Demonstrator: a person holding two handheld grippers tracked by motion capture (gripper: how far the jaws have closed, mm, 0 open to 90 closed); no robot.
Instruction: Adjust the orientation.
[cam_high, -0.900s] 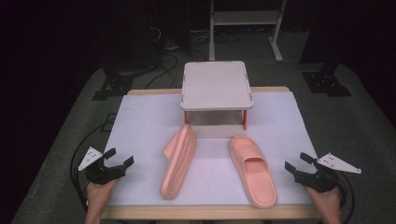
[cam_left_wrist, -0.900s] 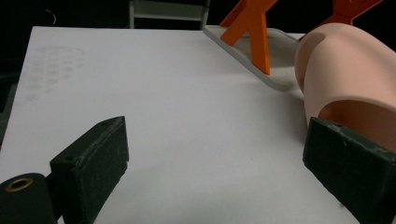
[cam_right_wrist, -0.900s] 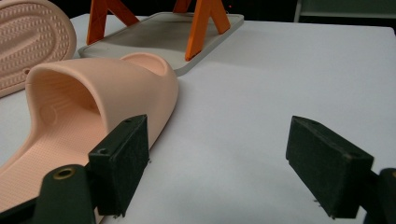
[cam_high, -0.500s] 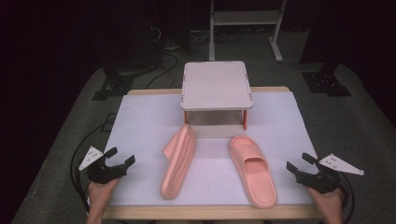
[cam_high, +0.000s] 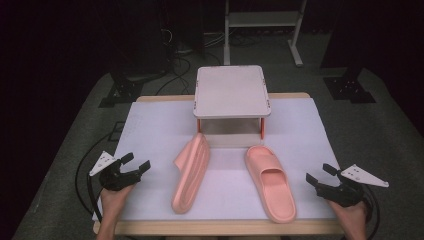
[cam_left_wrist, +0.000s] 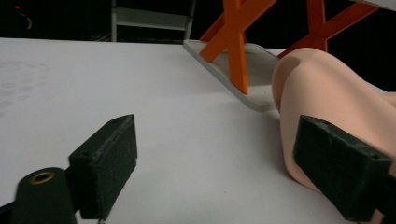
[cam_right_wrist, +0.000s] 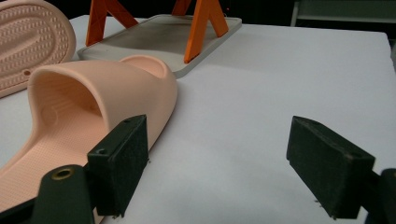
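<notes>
The white bench (cam_high: 150, 125) fills mid-frame, with a small 2-tier shelf rack (cam_high: 231, 92) at upper centre. Below it lie 2 pink slippers: one on its side (cam_high: 191, 172) at centre left, one upright (cam_high: 270, 182) at centre right. Since 0.9 s ago nothing has shifted. Left tongs (cam_high: 134, 163) and right tongs (cam_high: 317, 173) hover wide open, empty, so grasping hasn't begun.

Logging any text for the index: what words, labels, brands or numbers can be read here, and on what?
None: no readable text on either slipper, the shelf, the table cover or the tongs.
The sole in the right gripper view bears only a dotted tread.
</notes>
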